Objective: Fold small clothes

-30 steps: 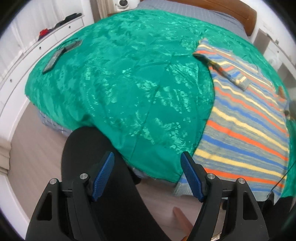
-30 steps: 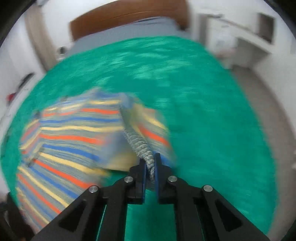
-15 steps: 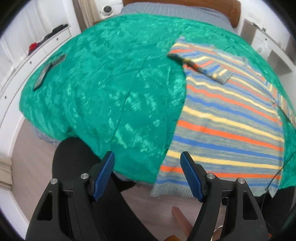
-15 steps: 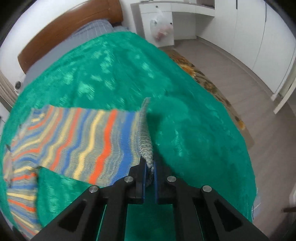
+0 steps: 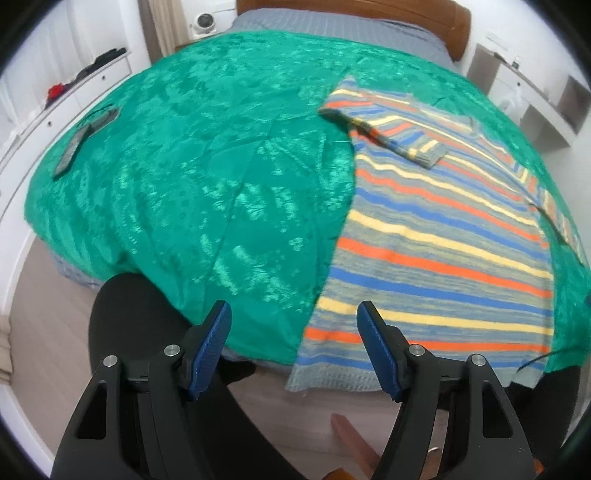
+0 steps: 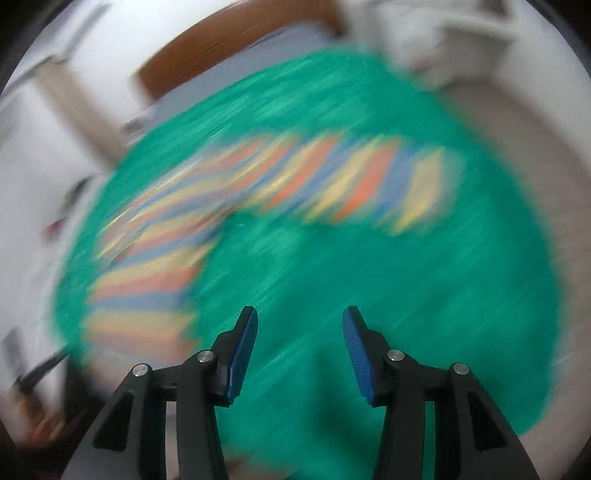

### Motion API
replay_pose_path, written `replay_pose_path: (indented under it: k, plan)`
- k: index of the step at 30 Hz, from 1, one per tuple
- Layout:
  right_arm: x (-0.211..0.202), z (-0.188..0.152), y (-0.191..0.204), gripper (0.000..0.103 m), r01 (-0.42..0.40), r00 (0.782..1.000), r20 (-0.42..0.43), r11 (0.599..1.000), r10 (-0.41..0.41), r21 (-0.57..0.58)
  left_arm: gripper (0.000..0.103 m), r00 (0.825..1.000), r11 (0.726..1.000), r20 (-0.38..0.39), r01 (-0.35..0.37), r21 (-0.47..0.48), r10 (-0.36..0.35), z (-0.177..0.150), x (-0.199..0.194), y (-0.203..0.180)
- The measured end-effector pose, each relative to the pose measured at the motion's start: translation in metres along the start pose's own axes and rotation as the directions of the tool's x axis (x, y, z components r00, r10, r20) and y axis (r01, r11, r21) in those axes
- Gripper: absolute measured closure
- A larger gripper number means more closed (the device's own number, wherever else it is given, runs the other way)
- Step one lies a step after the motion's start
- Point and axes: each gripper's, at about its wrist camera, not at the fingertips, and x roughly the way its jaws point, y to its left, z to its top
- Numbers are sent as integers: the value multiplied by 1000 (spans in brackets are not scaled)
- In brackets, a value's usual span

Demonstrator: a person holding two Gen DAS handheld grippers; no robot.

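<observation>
A striped knit sweater (image 5: 439,236) in grey, orange, blue and yellow lies flat on the green bedspread (image 5: 207,177), its hem hanging over the near edge. One sleeve (image 5: 388,136) is folded across the chest. My left gripper (image 5: 293,345) hovers open near the hem's left corner, nothing between its blue pads. In the blurred right wrist view the sweater (image 6: 229,206) lies with its other sleeve (image 6: 369,181) stretched out to the right. My right gripper (image 6: 299,345) is above bare bedspread (image 6: 424,288), jaws opening, nothing between them.
Two dark flat objects (image 5: 83,140) lie on the bedspread's far left. White drawers (image 5: 85,88) run along the left wall, white shelves (image 5: 535,96) at the right. A wooden headboard (image 5: 369,14) stands behind. A dark trouser leg (image 5: 144,321) is below my left gripper.
The right gripper carried the sleeve cuff out to the right, let it go and opened, then drew back. The left gripper drifted right, toward the sweater's hem.
</observation>
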Motion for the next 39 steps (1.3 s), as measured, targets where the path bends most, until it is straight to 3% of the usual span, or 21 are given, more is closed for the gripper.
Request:
replay_pose_path:
  k: [1,3,6,8,10,14,16,17,18,19,21,23,25,26,28,33,34,35,36,38,39]
  plan:
    - [12,-21,18,55,-66,995,-73,998,65,-9,30,1000,1000,0,7,7,-7,0,1,-3]
    - [32,-50,43,55,-116,981,-157,993,110,-28,30,1000,1000,-1,22,22,-22,2,1,-9]
    - [68,-75,68,58,-91,974,-215,993,75,-68,30,999,998,3,37,44,-38,5,0,-14]
    - [82,-81,76,97,-55,970,-240,994,30,-94,30,999,996,15,29,79,-30,9,-5,-17]
    - [87,-79,73,99,30,969,-242,994,-55,-104,29,998,993,60,6,114,-13,18,-15,-15]
    - [86,-79,64,100,70,967,-242,996,-80,-48,25,983,979,182,-35,200,-2,58,-32,-21]
    - [84,-80,68,88,69,970,-232,997,-78,-45,20,979,959,197,-5,284,-54,81,-30,-38]
    - [80,-81,71,84,74,972,-219,996,-82,-48,20,972,926,217,-1,377,-87,98,-23,-58]
    - [75,-82,75,74,77,976,-202,996,-86,-53,20,968,904,231,-13,427,-95,104,-18,-70]
    - [69,-82,79,62,80,981,-172,995,-89,-57,20,963,863,246,-29,505,-112,111,-9,-89]
    - [57,-82,82,51,85,989,-115,995,-90,-45,20,960,745,225,-26,666,-167,119,17,-124]
    - [42,-85,82,49,74,995,-62,997,-74,-6,24,973,631,161,-20,776,-168,124,50,-151]
    - [33,-88,77,49,61,998,-29,997,-60,45,30,985,567,88,10,824,-146,133,84,-165]
    - [31,-89,76,49,60,998,-19,996,-59,61,31,989,558,58,29,829,-138,137,95,-167]
    - [29,-94,75,49,63,998,-4,995,-63,83,32,992,552,-12,79,830,-123,146,115,-168]
    - [35,-100,73,49,68,998,-26,992,-66,108,35,986,539,-78,145,830,-146,152,137,-166]
    - [36,-100,73,49,68,997,-32,992,-65,110,54,982,546,-99,172,820,-160,154,138,-165]
    - [37,-99,74,49,68,997,-33,992,-65,110,71,978,557,-120,195,807,-168,155,139,-163]
    - [35,-98,72,49,67,997,-30,992,-64,107,97,976,574,-135,212,791,-173,158,140,-162]
    - [35,-96,72,49,69,998,-22,993,-67,98,97,972,639,-112,220,737,-206,166,134,-156]
    - [35,-94,74,49,71,997,-17,993,-70,94,98,966,703,-77,235,671,-249,179,125,-146]
